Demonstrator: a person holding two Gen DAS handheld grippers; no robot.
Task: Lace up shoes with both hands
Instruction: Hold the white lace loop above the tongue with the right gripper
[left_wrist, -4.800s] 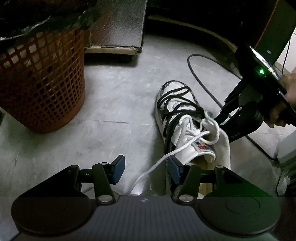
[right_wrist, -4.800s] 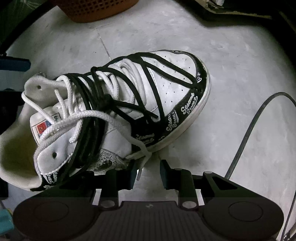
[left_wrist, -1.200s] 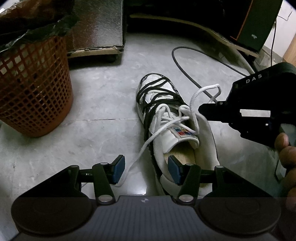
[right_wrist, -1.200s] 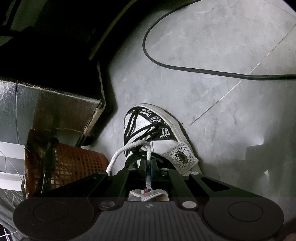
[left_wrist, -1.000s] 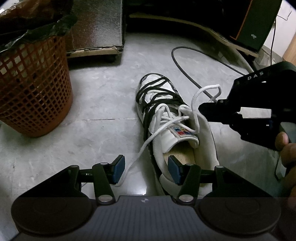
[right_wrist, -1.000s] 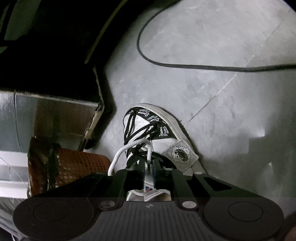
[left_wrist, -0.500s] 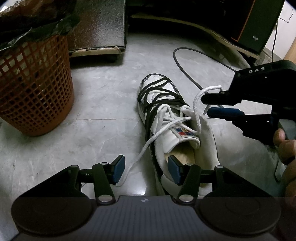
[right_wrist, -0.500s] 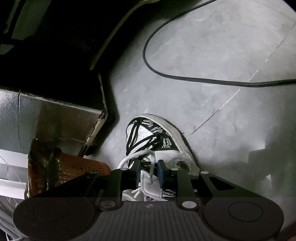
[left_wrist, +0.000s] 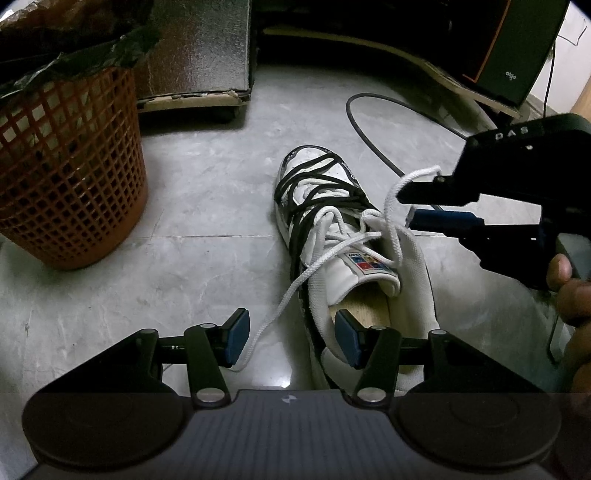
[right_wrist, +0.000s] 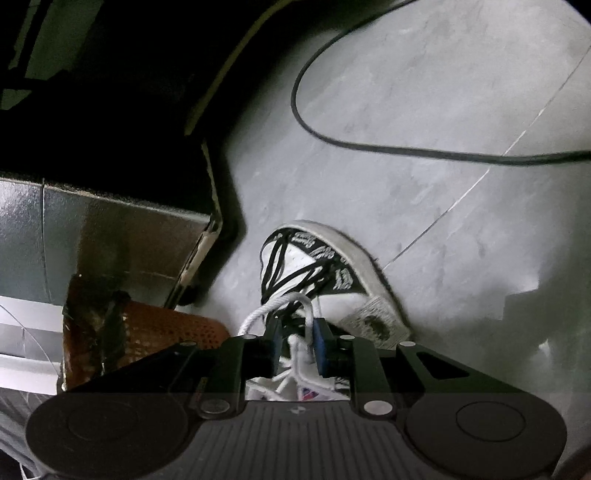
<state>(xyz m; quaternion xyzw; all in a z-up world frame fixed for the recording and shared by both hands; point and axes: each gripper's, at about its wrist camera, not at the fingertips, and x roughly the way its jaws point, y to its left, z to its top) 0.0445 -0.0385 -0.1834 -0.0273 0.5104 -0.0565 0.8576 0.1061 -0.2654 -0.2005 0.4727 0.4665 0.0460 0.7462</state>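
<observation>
Shoe (left_wrist: 369, 266) first: it sits on the grey floor (left_wrist: 184, 258) with its heel right under us and its toe pointing away, so its long axis runs straight out from the left gripper (left_wrist: 291, 338). That gripper hovers over the heel with its jaws apart and nothing pinched. The loose end of the white lace (left_wrist: 280, 306) trails off the shoe's left side and passes between the jaws, close by the left pad.

A little further up the shoe, the right gripper (left_wrist: 406, 206) reaches in crosswise from the right, level with the tongue, with the hand (left_wrist: 569, 291) behind it. Its jaws have just been opening; the other end of the white lace loops up between them, and we judge it slack rather than clamped. The right side is therefore nearer the upper eyelets and the left nearer the free tail, so the next move should turn on each taking its own end.

Toward the toe, black laces (left_wrist: 317, 184) criss-cross the upper and could tangle with the white one. Beyond, an orange basket (left_wrist: 70, 177) stands well off to the left, and a black cable (left_wrist: 369, 125) curves past the toe, clear of the work
</observation>
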